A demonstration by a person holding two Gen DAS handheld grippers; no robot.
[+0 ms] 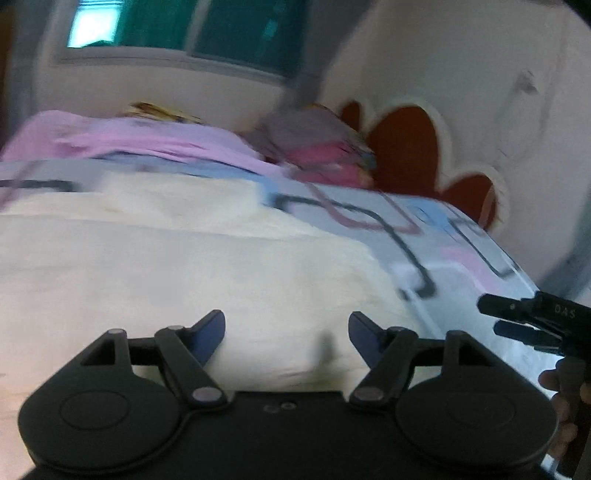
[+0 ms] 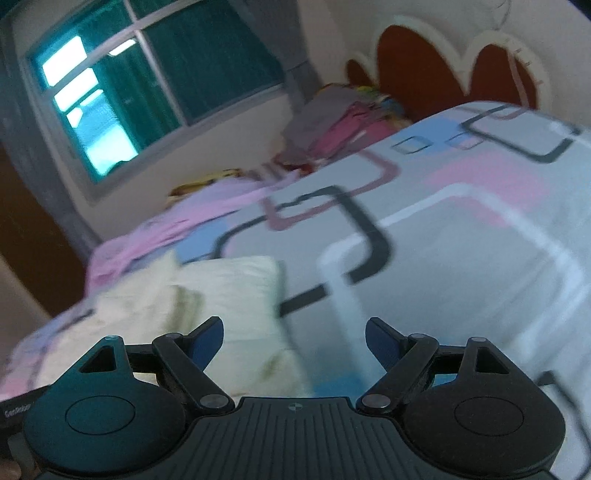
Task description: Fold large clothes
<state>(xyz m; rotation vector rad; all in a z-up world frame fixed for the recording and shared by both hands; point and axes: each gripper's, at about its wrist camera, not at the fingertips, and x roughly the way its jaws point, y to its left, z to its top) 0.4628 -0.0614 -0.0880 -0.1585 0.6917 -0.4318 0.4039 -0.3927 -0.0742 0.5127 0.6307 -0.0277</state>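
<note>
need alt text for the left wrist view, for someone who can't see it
The left tongs are open, holding nothing, above a cream garment spread on a bed with a patterned sheet. The right tongs enter at the right edge; pink clothes lie beyond, under a window. The image is blurred.

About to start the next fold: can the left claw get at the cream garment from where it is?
Probably yes. The left claw is open and empty, and the cream garment lies flat on the bed straight ahead of it with nothing between. The right claw sits off to the side.
</note>
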